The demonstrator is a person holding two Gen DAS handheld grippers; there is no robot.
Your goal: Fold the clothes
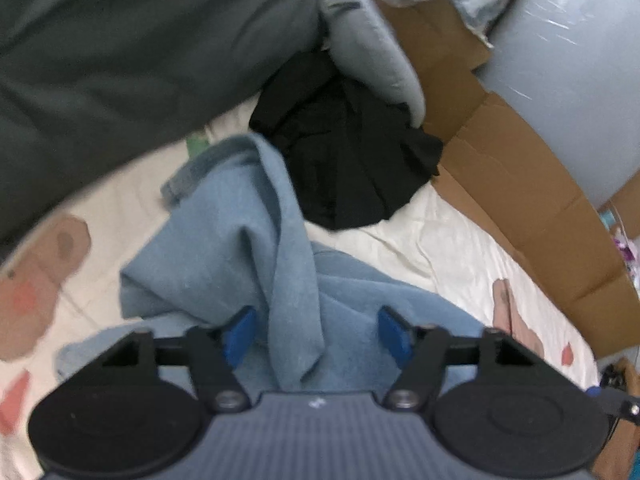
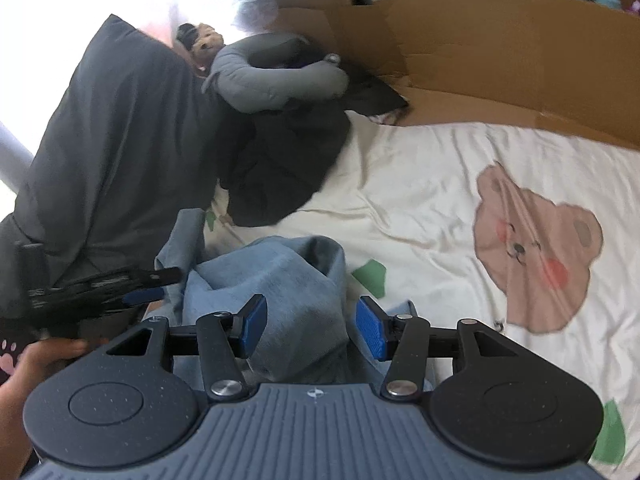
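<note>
A light blue garment point(image 1: 224, 240) lies crumpled on the cream bed sheet point(image 1: 420, 240). In the left wrist view my left gripper point(image 1: 318, 332) hangs over it. A raised fold of the blue cloth runs up between the blue pads point(image 1: 240, 334), with gaps on both sides, so the gripper is open. In the right wrist view my right gripper point(image 2: 312, 328) straddles a hump of the same garment point(image 2: 280, 280). Its pads point(image 2: 370, 328) stand apart around the cloth without squeezing it. The left gripper point(image 2: 132, 288) shows at the left edge of that view, held by a hand point(image 2: 40, 356).
A black garment point(image 1: 348, 152) point(image 2: 280, 168) is heaped behind the blue one. A dark grey pillow point(image 1: 120, 60) point(image 2: 112, 140) lies to the left. A grey neck pillow point(image 2: 272, 76) and a plush toy point(image 2: 204, 40) lie at the back. Cardboard point(image 1: 520, 184) point(image 2: 500, 52) lines the far side.
</note>
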